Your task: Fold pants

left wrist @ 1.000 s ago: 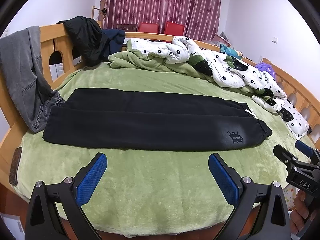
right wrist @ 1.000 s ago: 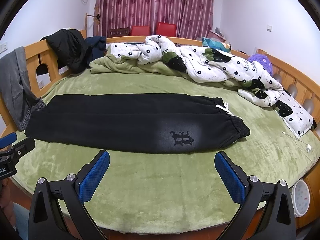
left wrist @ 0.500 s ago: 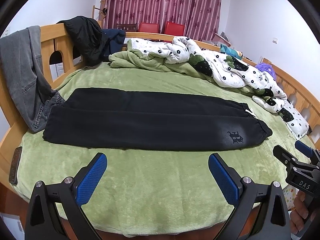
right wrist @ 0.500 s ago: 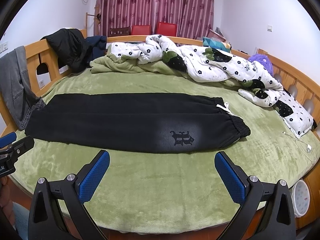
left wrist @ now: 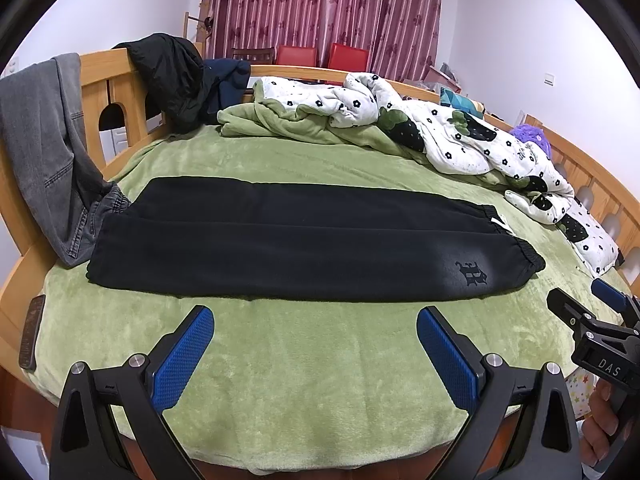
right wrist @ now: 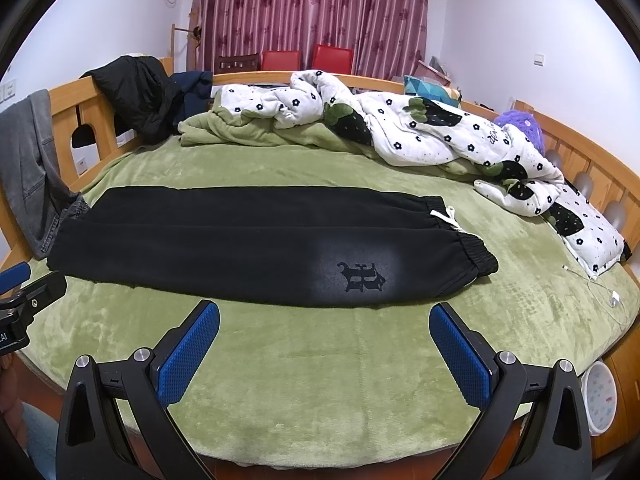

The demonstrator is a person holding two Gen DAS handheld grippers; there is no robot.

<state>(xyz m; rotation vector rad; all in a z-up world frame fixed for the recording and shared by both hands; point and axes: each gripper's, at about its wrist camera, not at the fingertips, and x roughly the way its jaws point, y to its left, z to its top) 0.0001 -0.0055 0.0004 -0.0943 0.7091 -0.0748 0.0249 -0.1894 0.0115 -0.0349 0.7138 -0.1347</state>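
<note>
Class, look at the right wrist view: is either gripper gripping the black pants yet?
No. The black pants lie flat on the green blanket, while both grippers' jaws stand open and short of them.

This is a bedroom in a home. A round bed (right wrist: pixel 304 380) with a green plush blanket fills the room, ringed by a curved wooden frame (right wrist: pixel 592 168) with arched cut-outs. A rumpled flower-print quilt (right wrist: pixel 420 128) lies at the far side, with a black jacket (right wrist: pixel 136 88) and grey jeans (left wrist: pixel 36 128) draped over the frame. Maroon curtains (right wrist: pixel 312 12) hang behind two red chairs (right wrist: pixel 332 58), and a phone charger cable (right wrist: pixel 600 288) lies on the bed.
</note>
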